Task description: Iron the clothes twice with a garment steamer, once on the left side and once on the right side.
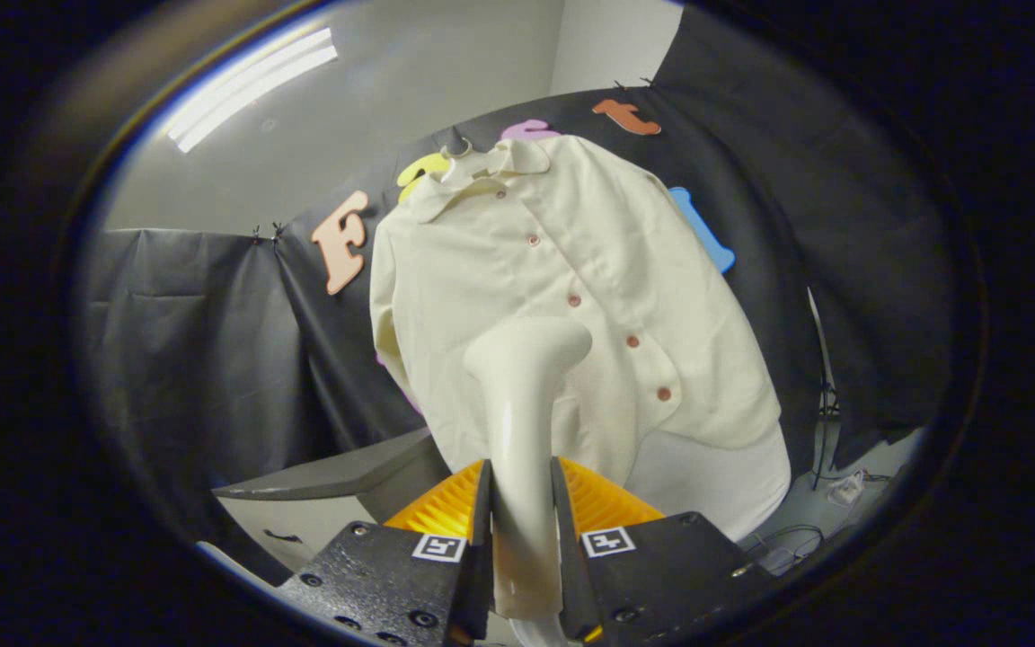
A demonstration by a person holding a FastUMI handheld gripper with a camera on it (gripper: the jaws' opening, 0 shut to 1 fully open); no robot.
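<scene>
A cream button-up shirt hangs from a hanger against the black booth wall, its row of reddish buttons running down the front. My gripper is shut on the handle of a cream garment steamer. The steamer rises from between the fingers, and its head sits against the lower middle of the shirt, just left of the button line. Both fingers press on the handle's sides.
A grey table with a light cabinet front stands low to the left of the shirt. Cables and a power strip lie on the floor at the lower right. A ceiling light glows above.
</scene>
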